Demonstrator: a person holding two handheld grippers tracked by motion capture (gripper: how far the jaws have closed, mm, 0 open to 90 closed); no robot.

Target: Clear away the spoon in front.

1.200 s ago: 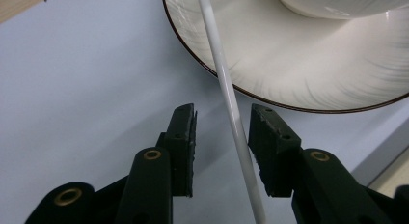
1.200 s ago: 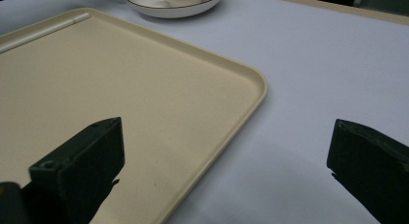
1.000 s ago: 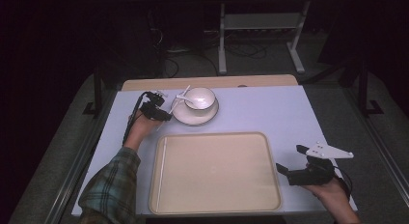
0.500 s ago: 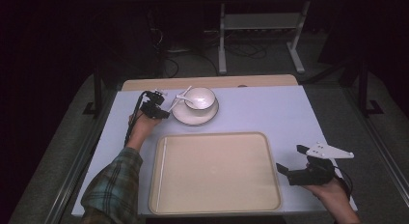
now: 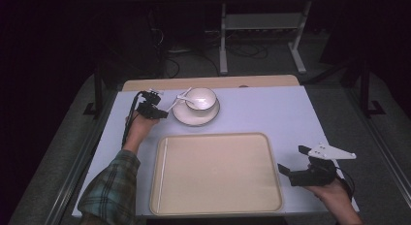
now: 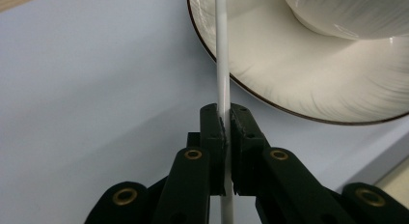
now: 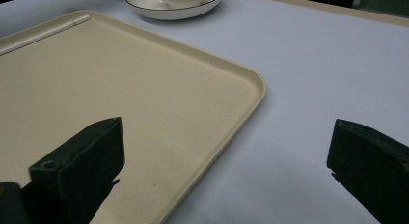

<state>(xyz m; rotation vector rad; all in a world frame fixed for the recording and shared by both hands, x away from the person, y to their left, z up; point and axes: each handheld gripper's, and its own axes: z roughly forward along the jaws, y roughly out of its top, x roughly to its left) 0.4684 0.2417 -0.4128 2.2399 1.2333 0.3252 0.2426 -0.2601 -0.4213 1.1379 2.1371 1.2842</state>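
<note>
At the table's far left, the left gripper (image 6: 225, 132) has just been closing its jaws and is now pinching the thin white plastic spoon handle (image 6: 222, 55), which is leaning from the white ceramic bowl (image 5: 200, 98) over the round white saucer (image 5: 196, 114). Any jerky lifting is risking the slim handle slipping or tipping the bowl. At the right, beside the empty beige plastic tray (image 5: 215, 172), the right gripper (image 5: 293, 163) is resting with jaws wide apart, holding nothing.

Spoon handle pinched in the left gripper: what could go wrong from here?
The left gripper grips the thin spoon handle on a narrow strip, so it may twist or slip when lifted. The spoon's other end rests in the bowl on the saucer; lifting carelessly could drag or tip the bowl.
</note>
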